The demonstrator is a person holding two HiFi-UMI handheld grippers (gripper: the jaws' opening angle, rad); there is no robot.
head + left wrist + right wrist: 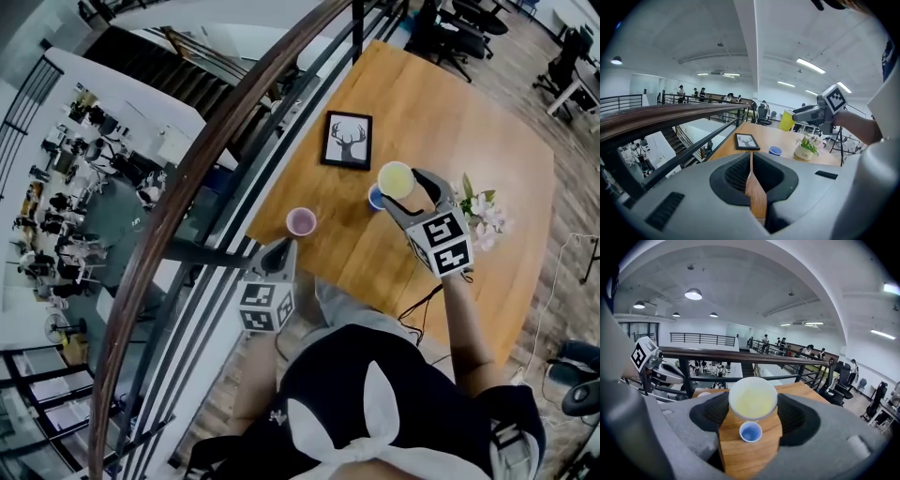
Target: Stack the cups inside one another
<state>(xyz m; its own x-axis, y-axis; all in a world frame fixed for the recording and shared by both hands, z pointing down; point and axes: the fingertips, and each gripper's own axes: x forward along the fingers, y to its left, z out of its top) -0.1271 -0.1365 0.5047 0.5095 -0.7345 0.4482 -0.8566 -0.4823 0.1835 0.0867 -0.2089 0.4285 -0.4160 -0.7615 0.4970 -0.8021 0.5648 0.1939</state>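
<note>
Over the wooden table [469, 112], the right gripper [411, 195] has its 2 jaws set wide and pressed on either side of the yellow cup [397, 178]. It carries the cup clear of the tabletop, with the mouth tipped back toward the gripper. The right forearm [464, 323] stretches forward from the person's body, with the gripper angled downward and its marker cube on top. Just below the held cup, the blue cup [751, 431] stands upright on the wood, and from the head view the yellow rim overlaps its right side. The left gripper [278, 251] hangs close to the body at the table's near edge, beside the brown handrail [670, 115]. Its 2 jaws are drawn together to a thin slit with nothing in them, and it points across the table. The pink cup [301, 222] stands just beyond its tips, apart from the blue cup. Farther back a framed deer picture [348, 140] lies flat, and 1 small pot of flowers [483, 214] stands close beside the right gripper's outer jaw.
</note>
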